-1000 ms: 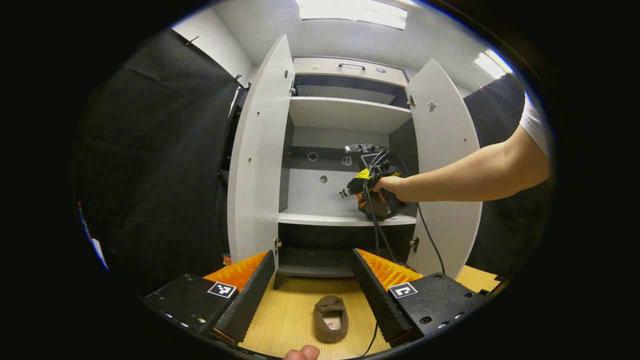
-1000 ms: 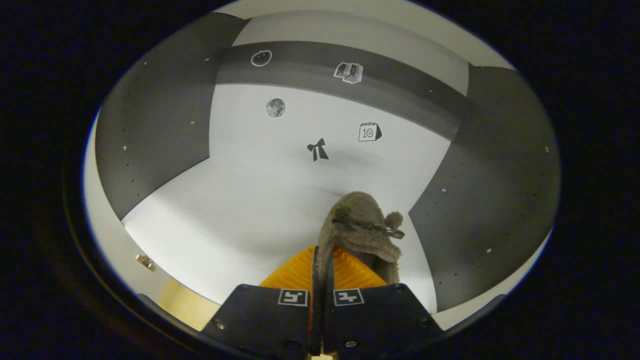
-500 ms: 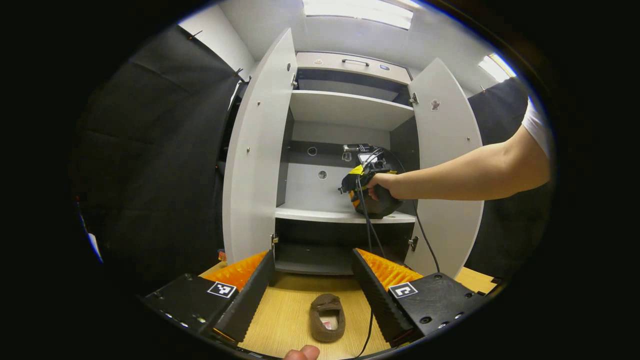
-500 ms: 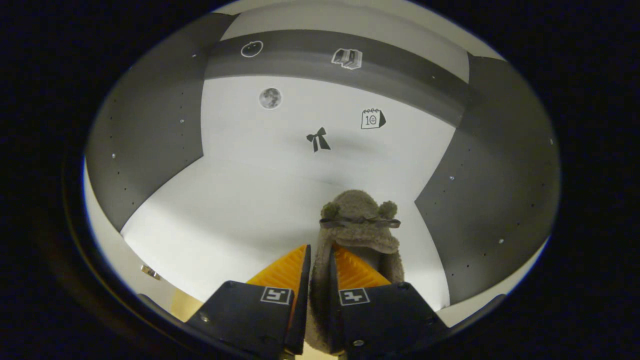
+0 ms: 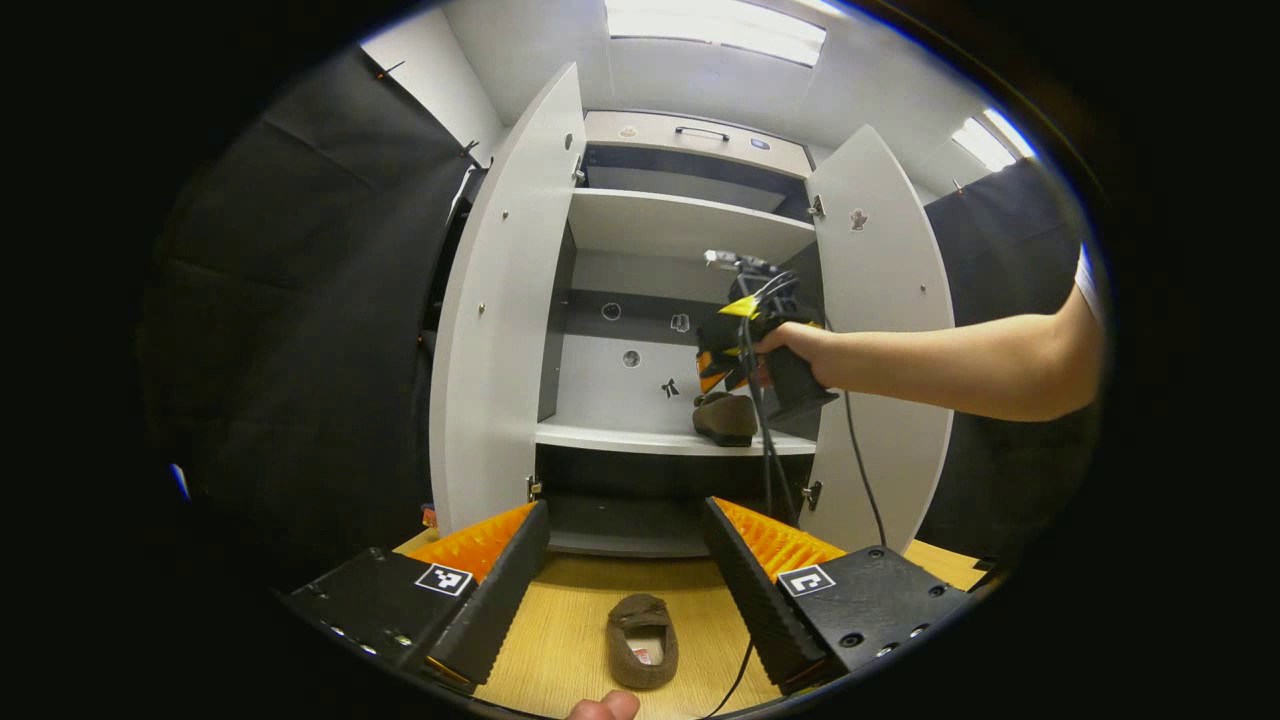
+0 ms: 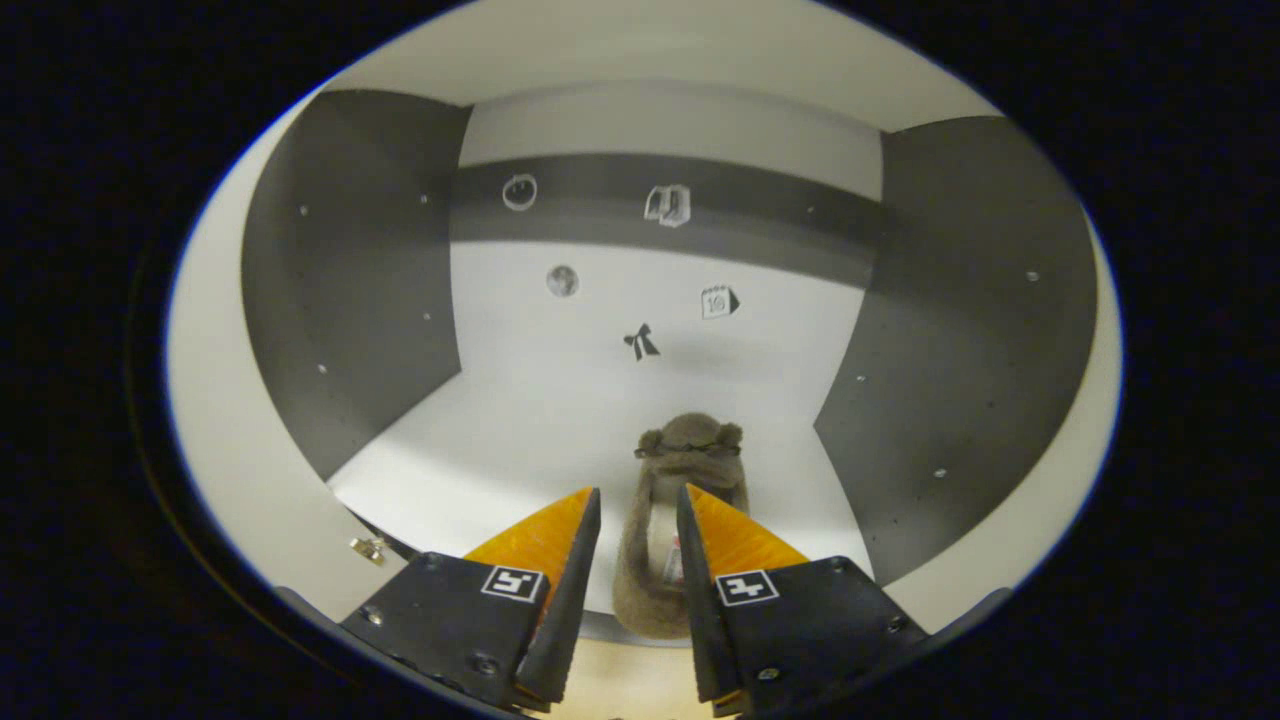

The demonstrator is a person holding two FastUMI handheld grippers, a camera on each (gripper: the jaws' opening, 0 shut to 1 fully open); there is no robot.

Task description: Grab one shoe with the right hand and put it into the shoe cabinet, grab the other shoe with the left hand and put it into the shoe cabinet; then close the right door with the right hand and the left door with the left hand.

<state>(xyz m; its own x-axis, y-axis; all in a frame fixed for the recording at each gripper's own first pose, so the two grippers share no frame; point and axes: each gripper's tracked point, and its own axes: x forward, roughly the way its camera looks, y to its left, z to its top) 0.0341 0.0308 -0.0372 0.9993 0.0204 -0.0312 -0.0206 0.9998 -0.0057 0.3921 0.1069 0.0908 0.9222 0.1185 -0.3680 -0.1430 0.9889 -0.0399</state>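
right gripper (image 6: 632,505) hangs at the cabinet (image 5: 520,300) opening, its fingers spread with nothing between them pressed; one brown shoe (image 6: 672,520) lies on the middle shelf (image 6: 500,420), just beyond the tips. left gripper (image 5: 625,520) is wide open and empty above the wooden floor (image 5: 560,640), the other shoe (image 5: 642,652) lying between its fingers. both doors stand open.

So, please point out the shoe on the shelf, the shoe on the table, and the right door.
shoe on the shelf (image 5: 727,417), left gripper view, on its side.
shoe on the table (image 5: 641,640), left gripper view, on its opening.
right door (image 5: 880,290), left gripper view, on its inner face.
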